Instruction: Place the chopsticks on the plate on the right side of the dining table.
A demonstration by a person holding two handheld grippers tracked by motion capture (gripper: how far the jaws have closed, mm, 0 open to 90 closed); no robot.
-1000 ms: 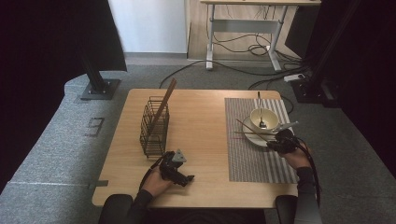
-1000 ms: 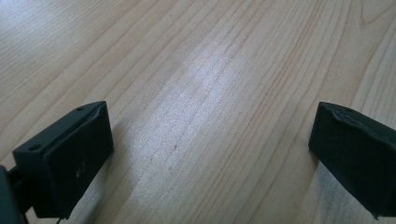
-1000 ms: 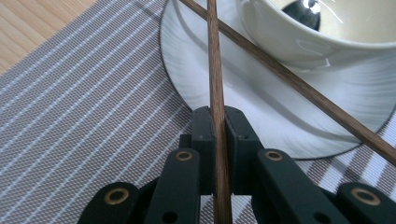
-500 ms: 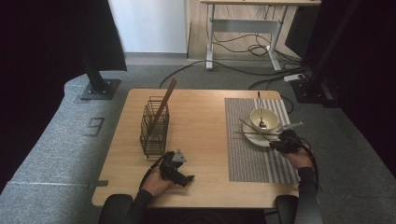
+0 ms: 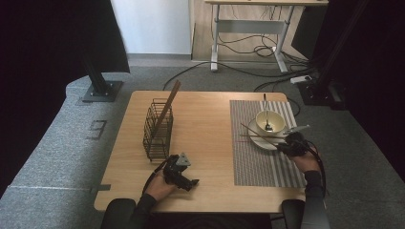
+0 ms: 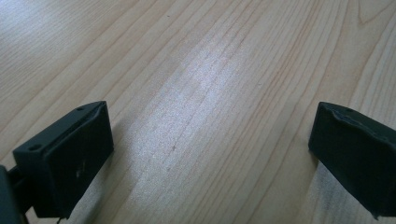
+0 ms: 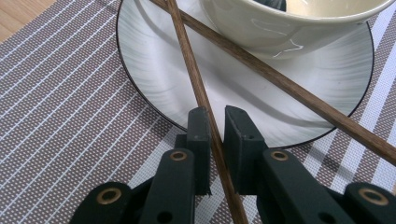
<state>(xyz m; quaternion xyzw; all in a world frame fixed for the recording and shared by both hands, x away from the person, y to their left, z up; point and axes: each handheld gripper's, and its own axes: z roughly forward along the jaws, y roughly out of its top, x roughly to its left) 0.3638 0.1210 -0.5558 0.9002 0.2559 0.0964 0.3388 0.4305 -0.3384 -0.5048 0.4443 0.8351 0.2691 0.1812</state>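
Observation:
Two brown chopsticks lie crossed on a white plate (image 7: 154, 70) under a cream bowl (image 7: 261, 23). My right gripper (image 7: 214, 116) is shut on one chopstick (image 7: 187, 51), which runs between its two jaws at the plate's near rim. The other chopstick (image 7: 303, 93) lies slanting beside it. From above, the right gripper (image 5: 282, 143) sits at the plate's (image 5: 258, 138) right side, and a spoon (image 5: 266, 114) stands in the bowl (image 5: 272, 123). My left gripper (image 5: 190, 181) rests on the table near its front edge. Its jaws (image 6: 210, 149) are open over bare wood.
A black wire basket (image 5: 157, 129) stands left of centre on the wooden table (image 5: 205, 119), with a long brown stick (image 5: 167, 107) leaning out of it. A striped grey placemat (image 5: 258, 164) lies under the plate on the right side.
The right hand has shifted a little beside the plate. The left hand has kept still.

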